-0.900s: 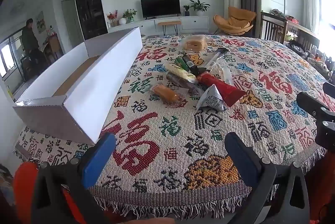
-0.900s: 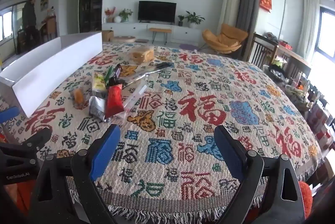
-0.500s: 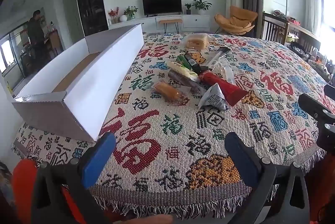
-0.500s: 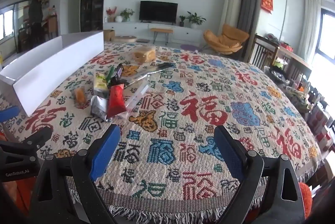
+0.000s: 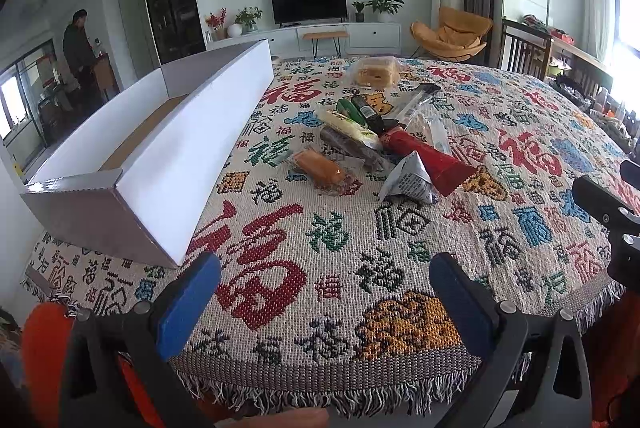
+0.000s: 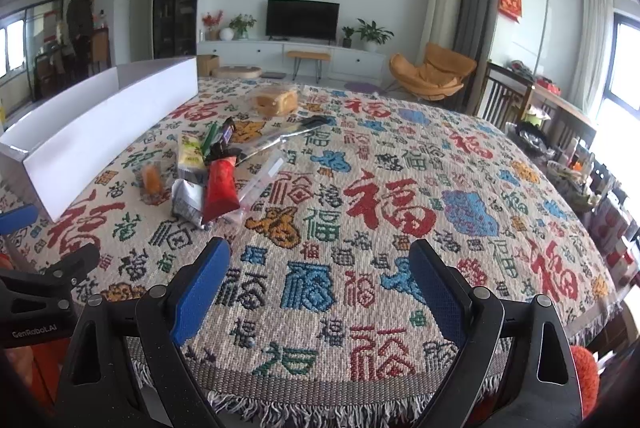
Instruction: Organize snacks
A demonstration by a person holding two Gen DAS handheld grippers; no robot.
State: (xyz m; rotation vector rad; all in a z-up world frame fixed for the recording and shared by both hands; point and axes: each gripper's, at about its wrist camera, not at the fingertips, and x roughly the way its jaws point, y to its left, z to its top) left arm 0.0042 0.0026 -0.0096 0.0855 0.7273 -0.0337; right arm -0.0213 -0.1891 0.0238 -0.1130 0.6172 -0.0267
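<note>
The snack pile [image 5: 376, 143] lies well ahead of both released hand-held grippers, left [image 5: 320, 302] and right [image 6: 320, 286].

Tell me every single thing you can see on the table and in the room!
white box: one, long and open-topped, left side of the table
tablecloth: one, cream with red, blue and green characters, covers the table
snack pile: several packets, red, yellow, green, orange, silver, table middle
bread pack: one, tan, clear wrap, far side
television: one, black, back wall
orange chair: one, right of the television
plants: a few, green, on the white cabinet
person: one, dark clothes, far left
left gripper: blue pads, open, empty
right gripper: blue pads, open, empty
</note>
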